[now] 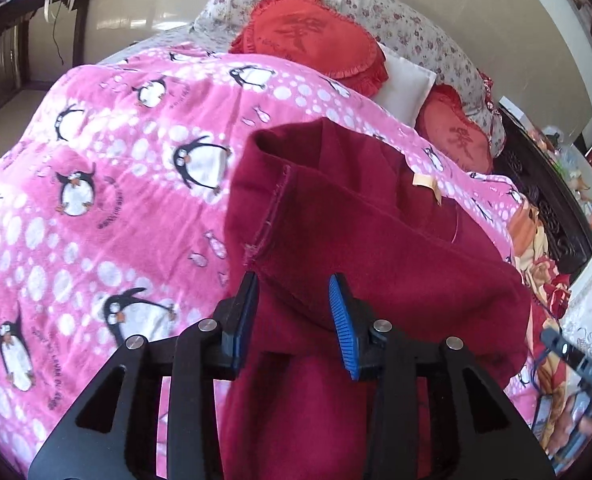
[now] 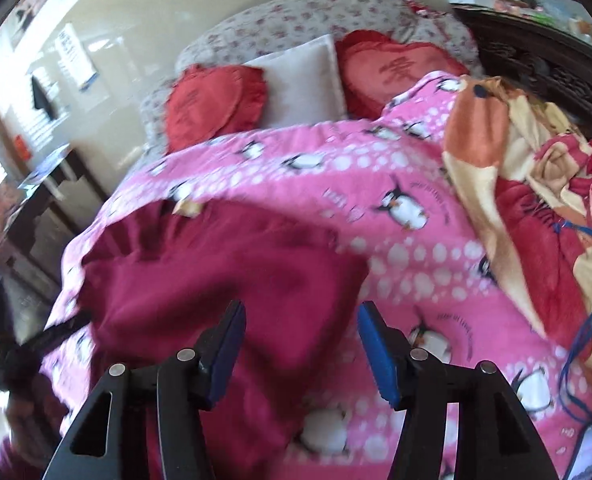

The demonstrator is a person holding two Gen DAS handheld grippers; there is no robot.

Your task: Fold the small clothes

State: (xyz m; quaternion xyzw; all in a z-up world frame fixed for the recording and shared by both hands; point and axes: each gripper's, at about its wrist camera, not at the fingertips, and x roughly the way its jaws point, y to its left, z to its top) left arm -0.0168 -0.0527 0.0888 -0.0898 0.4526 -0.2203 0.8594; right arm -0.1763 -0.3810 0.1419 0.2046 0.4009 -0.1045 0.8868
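A dark red garment (image 1: 376, 240) lies on the pink penguin blanket (image 1: 96, 200), partly folded over, with a tan label (image 1: 426, 182) showing. My left gripper (image 1: 294, 280) is open, its blue pads on either side of a hemmed edge of the garment without pinching it. In the right wrist view the same garment (image 2: 200, 272) lies crumpled at the left on the blanket (image 2: 416, 240). My right gripper (image 2: 300, 312) is open and empty above the garment's right edge. The left gripper shows blurred at the far left (image 2: 12, 344).
Two red heart cushions (image 1: 312, 44) (image 2: 392, 68), a white pillow (image 2: 300, 80) and floral pillows lie at the bed's head. A pile of orange, cream and red cloth (image 2: 536, 200) with blue cords lies at the right. A dark carved bed frame (image 2: 536, 60) and a dark table (image 1: 24, 20) flank the bed.
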